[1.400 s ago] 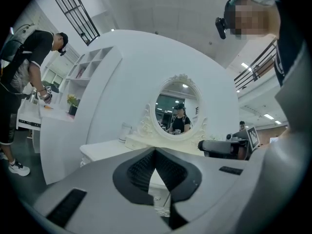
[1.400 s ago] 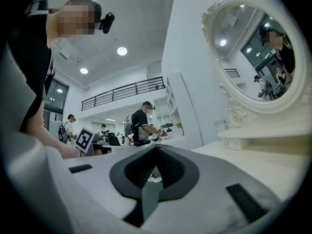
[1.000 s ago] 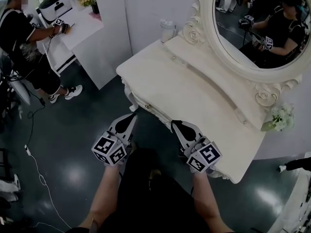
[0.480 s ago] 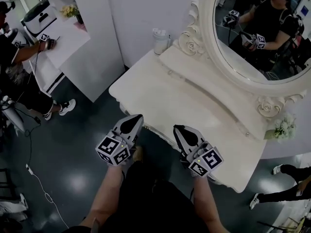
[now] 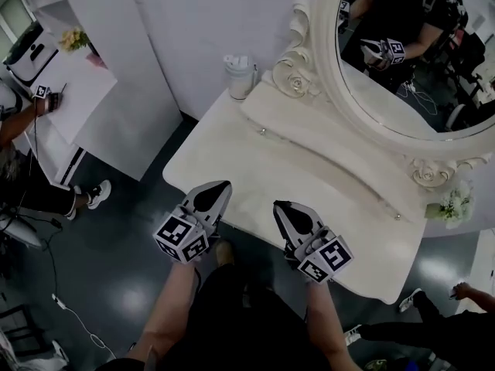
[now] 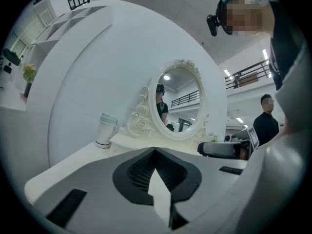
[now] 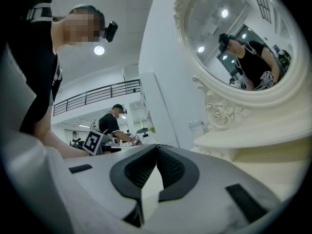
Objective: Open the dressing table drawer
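Observation:
The cream dressing table (image 5: 255,165) stands in front of me, with its oval mirror (image 5: 402,60) at the back right. From the head view the tabletop hides the drawer front. My left gripper (image 5: 218,187) is shut and empty, its tip at the table's front edge. My right gripper (image 5: 281,208) is also shut and empty, pointing over the front edge beside it. In the left gripper view the closed left gripper (image 6: 155,150) points level across the tabletop (image 6: 73,165) toward the mirror (image 6: 178,101). The right gripper view shows my right gripper (image 7: 157,146) closed, with the mirror (image 7: 239,43) up on the right.
A white tumbler (image 5: 239,76) stands at the table's back left corner, and a flower bunch (image 5: 451,204) at its right end. A white partition (image 5: 116,91) stands to the left. A person (image 5: 19,122) works at a white desk (image 5: 58,79) far left; someone's legs (image 5: 418,332) show at the lower right.
The table has drawn nearer and shifted left in the head view. Both grippers, still shut, have come up to its front edge.

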A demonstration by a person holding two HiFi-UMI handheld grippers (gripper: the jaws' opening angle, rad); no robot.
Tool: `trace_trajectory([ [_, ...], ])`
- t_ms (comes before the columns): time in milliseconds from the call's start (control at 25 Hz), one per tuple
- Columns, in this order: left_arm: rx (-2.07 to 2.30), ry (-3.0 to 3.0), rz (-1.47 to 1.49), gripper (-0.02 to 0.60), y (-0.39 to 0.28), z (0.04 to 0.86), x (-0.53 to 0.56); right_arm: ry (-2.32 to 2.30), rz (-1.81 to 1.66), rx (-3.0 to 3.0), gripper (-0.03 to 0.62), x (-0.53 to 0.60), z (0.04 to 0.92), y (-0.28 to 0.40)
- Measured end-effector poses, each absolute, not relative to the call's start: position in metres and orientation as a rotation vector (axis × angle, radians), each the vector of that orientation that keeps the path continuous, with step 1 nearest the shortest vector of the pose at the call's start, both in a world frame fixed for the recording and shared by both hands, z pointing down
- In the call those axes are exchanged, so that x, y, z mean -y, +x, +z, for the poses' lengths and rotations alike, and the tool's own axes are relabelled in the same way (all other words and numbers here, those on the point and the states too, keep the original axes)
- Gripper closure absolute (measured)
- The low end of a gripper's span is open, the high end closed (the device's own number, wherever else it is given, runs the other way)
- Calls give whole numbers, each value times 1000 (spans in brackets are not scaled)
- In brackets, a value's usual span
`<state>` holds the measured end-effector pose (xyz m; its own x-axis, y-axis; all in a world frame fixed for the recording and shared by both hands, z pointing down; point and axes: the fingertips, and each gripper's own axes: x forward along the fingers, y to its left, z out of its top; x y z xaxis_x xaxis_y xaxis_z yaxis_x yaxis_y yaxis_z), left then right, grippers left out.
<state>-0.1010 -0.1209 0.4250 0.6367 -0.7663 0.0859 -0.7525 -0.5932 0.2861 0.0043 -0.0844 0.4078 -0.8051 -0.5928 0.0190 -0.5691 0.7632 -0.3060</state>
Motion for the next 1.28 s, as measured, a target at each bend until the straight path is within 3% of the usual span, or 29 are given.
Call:
trace_trajectory([
  [720, 889, 2679, -22, 575, -97, 437, 199, -1230, -474, -2765, 589, 152, 424, -27],
  [1280, 902, 2637, -36, 575, -81, 454, 225, -1240, -531, -2773, 589, 182, 445, -23],
])
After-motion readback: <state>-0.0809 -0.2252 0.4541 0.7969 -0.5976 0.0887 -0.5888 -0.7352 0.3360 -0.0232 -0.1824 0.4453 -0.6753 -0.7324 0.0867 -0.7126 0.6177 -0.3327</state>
